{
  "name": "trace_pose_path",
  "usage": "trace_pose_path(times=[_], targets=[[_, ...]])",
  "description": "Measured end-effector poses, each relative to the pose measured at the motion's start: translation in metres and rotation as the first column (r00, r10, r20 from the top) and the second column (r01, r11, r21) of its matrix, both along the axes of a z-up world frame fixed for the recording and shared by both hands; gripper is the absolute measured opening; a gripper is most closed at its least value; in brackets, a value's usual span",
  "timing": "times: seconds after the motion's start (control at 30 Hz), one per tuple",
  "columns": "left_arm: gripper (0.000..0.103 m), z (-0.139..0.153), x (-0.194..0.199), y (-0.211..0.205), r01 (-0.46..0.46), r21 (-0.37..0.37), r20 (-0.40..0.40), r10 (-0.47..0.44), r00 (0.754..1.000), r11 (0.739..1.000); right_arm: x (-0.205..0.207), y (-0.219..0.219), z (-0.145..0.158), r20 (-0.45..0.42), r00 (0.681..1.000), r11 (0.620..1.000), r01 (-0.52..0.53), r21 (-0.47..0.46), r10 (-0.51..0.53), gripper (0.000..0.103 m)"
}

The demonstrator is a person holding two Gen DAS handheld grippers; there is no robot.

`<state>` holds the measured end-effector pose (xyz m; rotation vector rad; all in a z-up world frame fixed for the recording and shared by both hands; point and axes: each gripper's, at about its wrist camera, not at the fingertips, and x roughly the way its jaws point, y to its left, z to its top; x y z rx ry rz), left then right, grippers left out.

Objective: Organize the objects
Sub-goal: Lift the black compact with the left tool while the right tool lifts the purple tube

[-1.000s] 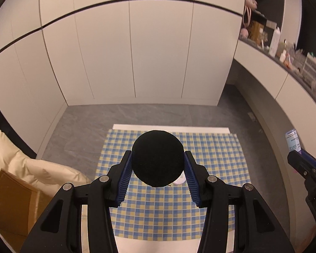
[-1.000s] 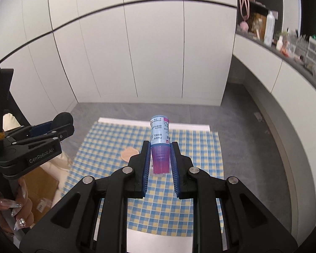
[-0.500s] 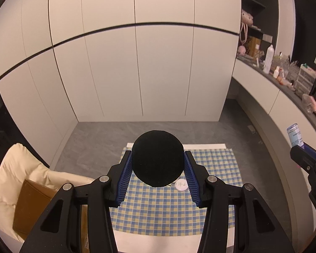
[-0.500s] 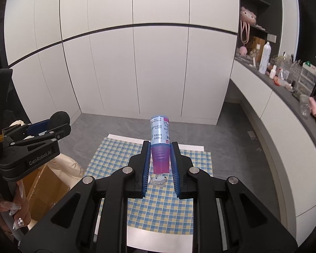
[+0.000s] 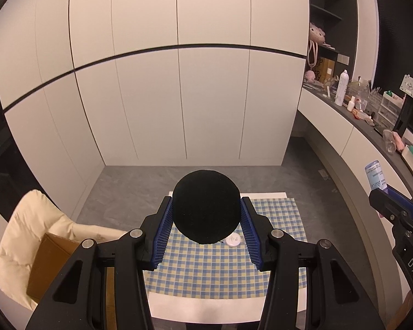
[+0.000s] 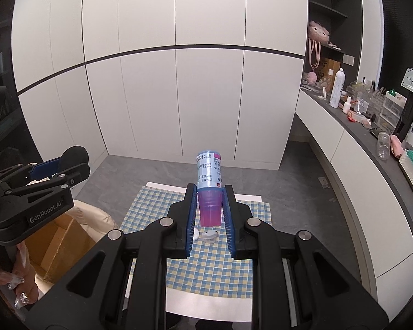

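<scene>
White cabinet doors (image 5: 179, 96) fill the background; below, a blue-and-yellow checked cloth (image 5: 214, 269) covers a white table (image 6: 206, 305). Left gripper (image 5: 206, 222) is clenched on a black ball (image 5: 206, 206), held above the cloth. Right gripper (image 6: 209, 214) clamps a purple bottle (image 6: 208, 189) with blue label, tilted slightly. Small white round item (image 5: 233, 239) lies on the cloth beneath.

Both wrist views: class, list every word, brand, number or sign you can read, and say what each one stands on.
"GenRobot.AI": side of the left tool, seen in the right wrist view.
"DAS": body of the right tool, cut off at the frame edge in the left wrist view.
Bottle label: small print, too blurred to read.
Brown box on the shelf: dark lettering, unreadable.
</scene>
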<state>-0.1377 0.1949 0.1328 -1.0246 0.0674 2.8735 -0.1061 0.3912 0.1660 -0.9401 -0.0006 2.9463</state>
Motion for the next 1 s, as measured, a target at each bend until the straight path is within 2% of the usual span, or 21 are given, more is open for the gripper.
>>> trace_pose_path(times=[0.37, 1.0], targets=[[0.048, -0.004, 0.01, 0.002, 0.009, -0.001, 0.007, -0.009, 1.0, 1.0, 0.01, -0.011, 0.0, 0.004, 1.0, 1.0, -0.022, 0.002, 0.022, 0.019], [0.048, -0.024, 0.036, -0.008, 0.042, 0.001, 0.037, -0.042, 0.998, 0.999, 0.029, 0.0, -0.032, 0.051, 0.999, 1.0, -0.003, -0.028, 0.005, 0.019]])
